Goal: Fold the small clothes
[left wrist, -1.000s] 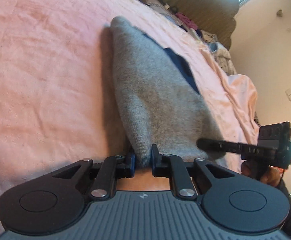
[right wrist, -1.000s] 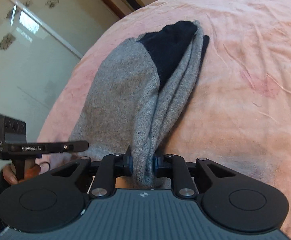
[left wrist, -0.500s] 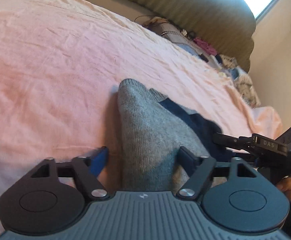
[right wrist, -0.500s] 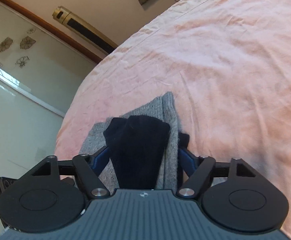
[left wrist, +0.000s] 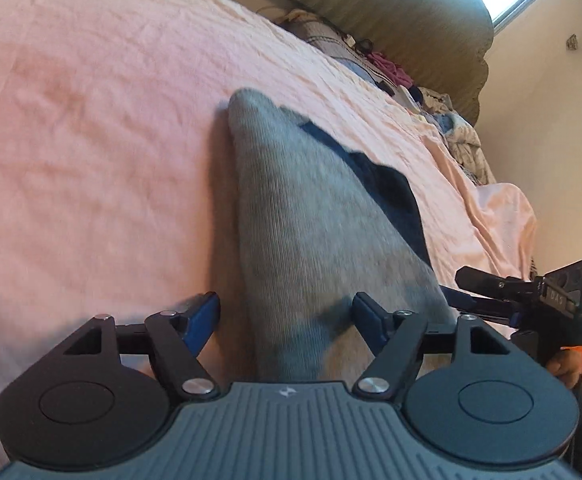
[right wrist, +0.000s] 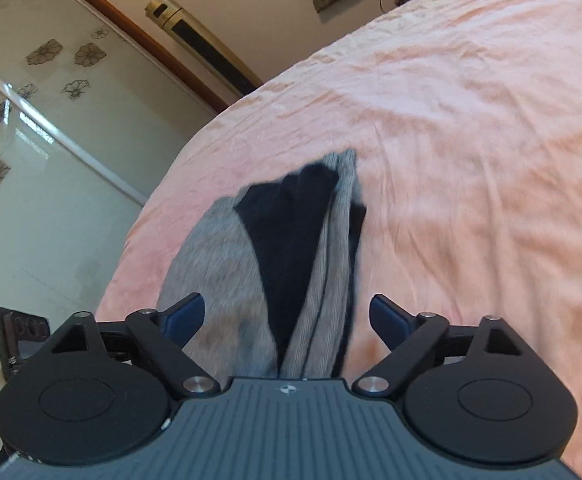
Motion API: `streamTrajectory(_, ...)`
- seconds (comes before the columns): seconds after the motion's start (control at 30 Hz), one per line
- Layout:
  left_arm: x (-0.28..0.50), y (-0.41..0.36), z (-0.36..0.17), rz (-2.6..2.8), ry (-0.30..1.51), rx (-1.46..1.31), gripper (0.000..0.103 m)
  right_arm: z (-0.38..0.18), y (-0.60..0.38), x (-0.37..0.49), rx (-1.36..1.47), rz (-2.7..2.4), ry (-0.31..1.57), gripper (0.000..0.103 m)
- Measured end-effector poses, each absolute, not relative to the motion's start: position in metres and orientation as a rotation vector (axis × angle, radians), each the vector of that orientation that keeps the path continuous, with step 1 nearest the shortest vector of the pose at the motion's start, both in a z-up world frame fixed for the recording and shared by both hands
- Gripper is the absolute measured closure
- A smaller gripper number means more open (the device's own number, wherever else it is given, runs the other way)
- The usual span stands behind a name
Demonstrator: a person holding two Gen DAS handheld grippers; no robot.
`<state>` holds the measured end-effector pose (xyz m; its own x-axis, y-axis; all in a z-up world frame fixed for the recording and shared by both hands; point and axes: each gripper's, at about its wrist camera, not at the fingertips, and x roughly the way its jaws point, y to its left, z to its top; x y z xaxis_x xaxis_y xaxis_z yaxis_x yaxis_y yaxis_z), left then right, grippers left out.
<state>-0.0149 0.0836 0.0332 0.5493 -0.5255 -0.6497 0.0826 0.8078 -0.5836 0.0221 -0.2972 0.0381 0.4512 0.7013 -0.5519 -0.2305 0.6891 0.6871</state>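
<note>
Pink bedsheet (left wrist: pixel 91 120) covers the work surface, with a clothes pile (left wrist: pixel 431 108) near the far wall and a glass wardrobe door (right wrist: pixel 31 160) to the side. Your left gripper (left wrist: pixel 287 312) stands wide, jaws apart on either side of the grey sock (left wrist: pixel 303 220), gripping nothing. Your right gripper (right wrist: pixel 287 316) is likewise spread wide around the sock's other end. The sock lies folded on the sheet, dark toe (right wrist: pixel 291 216) uppermost.
</note>
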Motion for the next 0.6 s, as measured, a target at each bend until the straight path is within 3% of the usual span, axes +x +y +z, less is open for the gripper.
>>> streamTrajectory(0.13, -0.03, 0.083, 0.025, -0.43, 0.947, -0.659, 0.031, 0.029, -0.285, -0.009, 0.535, 0.679, 0.972, 0.023)
streamTrajectory(0.17, -0.029, 0.082, 0.023, -0.441, 0.948, -0.69, 0.032, 0.028, -0.281, -0.011, 0.541, 0.699, 0.983, 0.029)
streamTrajectory(0.23, -0.025, 0.076, 0.022, -0.427, 0.978, -0.672, 0.059, 0.023, -0.271, -0.009, 0.522, 0.697, 1.034, 0.066)
streamTrajectory(0.27, -0.021, 0.073, 0.021, -0.424, 1.014, -0.658, 0.084, 0.021, -0.268, -0.006, 0.505, 0.7, 1.051, 0.081)
streamTrajectory(0.37, -0.029, 0.073, 0.025, -0.408, 1.029, -0.638, 0.089, 0.035, -0.266, -0.011, 0.447, 0.714, 1.026, 0.082)
streamTrajectory(0.57, -0.051, 0.075, 0.027, -0.369, 0.97, -0.481, 0.087, 0.029, -0.277, -0.026, 0.451, 0.673, 1.012, 0.081)
streamTrajectory(0.6, -0.058, 0.073, 0.033, -0.348, 0.95, -0.447, 0.086, 0.03, -0.28, -0.028, 0.474, 0.664, 1.004, 0.073)
